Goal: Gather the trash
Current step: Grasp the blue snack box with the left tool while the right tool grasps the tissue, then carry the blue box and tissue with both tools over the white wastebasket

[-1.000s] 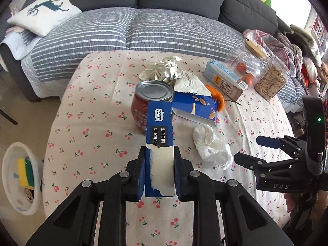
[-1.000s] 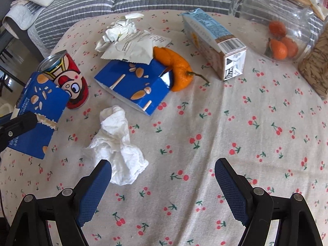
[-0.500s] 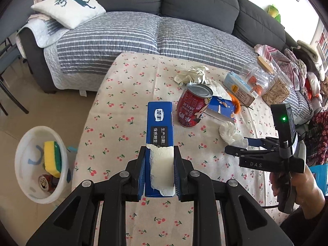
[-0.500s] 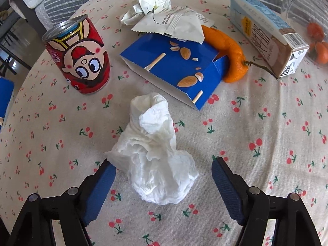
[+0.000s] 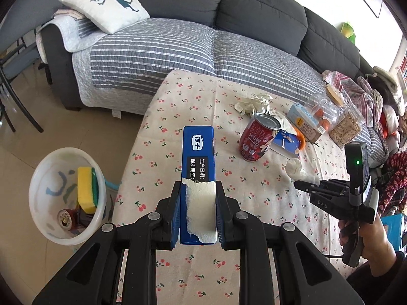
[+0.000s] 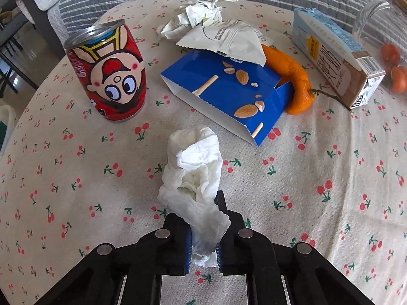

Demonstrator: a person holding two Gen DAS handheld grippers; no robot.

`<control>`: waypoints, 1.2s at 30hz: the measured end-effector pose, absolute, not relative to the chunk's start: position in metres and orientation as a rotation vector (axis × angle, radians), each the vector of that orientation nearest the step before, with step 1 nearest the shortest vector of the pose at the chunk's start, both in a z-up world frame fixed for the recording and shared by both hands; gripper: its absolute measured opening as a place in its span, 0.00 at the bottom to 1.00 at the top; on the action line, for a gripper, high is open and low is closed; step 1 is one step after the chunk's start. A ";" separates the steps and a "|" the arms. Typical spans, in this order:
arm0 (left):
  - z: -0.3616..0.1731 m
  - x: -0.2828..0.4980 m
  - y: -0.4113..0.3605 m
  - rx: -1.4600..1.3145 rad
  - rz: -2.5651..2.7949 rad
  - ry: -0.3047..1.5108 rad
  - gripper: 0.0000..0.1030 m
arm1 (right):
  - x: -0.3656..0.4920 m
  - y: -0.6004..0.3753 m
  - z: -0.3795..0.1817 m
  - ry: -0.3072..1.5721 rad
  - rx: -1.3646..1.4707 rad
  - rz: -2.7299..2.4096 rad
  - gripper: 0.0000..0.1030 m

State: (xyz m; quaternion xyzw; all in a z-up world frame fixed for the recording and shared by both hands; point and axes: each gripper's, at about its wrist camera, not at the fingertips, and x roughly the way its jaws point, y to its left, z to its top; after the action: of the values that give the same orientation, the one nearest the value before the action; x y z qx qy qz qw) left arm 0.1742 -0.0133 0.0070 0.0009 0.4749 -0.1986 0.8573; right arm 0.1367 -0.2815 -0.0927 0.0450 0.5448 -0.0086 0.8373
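Within the last second the right gripper (image 6: 203,249) had gone from standing wide beside the crumpled white paper tissue (image 6: 194,175) to clenching on its near end; the rest of the wad lay on the cherry-print cloth of the table (image 6: 318,216), not yet lifted. Over the same second the left gripper (image 5: 198,218), clamped on a tall blue cardboard snack box (image 5: 198,167) with a torn white end, had swung away from the clutter towards the table's left edge, so that the white plastic basin on the floor (image 5: 38,203) had come more fully into its view. By my reading that meant two pieces of trash were in hand at once: the box on its way to the basin, the tissue secured and ready to follow.

Counted on the table besides the tissue:
- one red drink can with a cartoon face (image 6: 109,76)
- one flattened blue almond-print box (image 6: 229,94)
- one white foil wrapper (image 6: 226,40)
- one crumpled paper wad (image 6: 193,15)
- one piece of orange peel (image 6: 292,76)
- one pale blue and brown drink carton (image 6: 330,53)
- two clear jars at the far side (image 5: 328,109)

The basin already held one yellow-and-green sponge (image 5: 86,188) and what looked like one can.
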 end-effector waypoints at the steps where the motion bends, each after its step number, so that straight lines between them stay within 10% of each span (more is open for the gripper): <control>1: 0.008 0.173 -0.007 -0.005 -0.410 0.994 0.24 | 0.135 -0.276 -0.091 1.147 0.088 -0.018 0.12; 36: -0.049 0.229 0.211 -0.179 -0.030 0.949 0.24 | 0.124 -0.097 -0.030 1.034 0.026 0.260 0.12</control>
State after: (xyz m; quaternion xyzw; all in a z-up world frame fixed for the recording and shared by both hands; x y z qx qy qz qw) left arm 0.2293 0.2113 -0.0492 -0.0860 0.4562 -0.0147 0.8856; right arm 0.1245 -0.0967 -0.0296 0.0123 0.4928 0.1239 0.8612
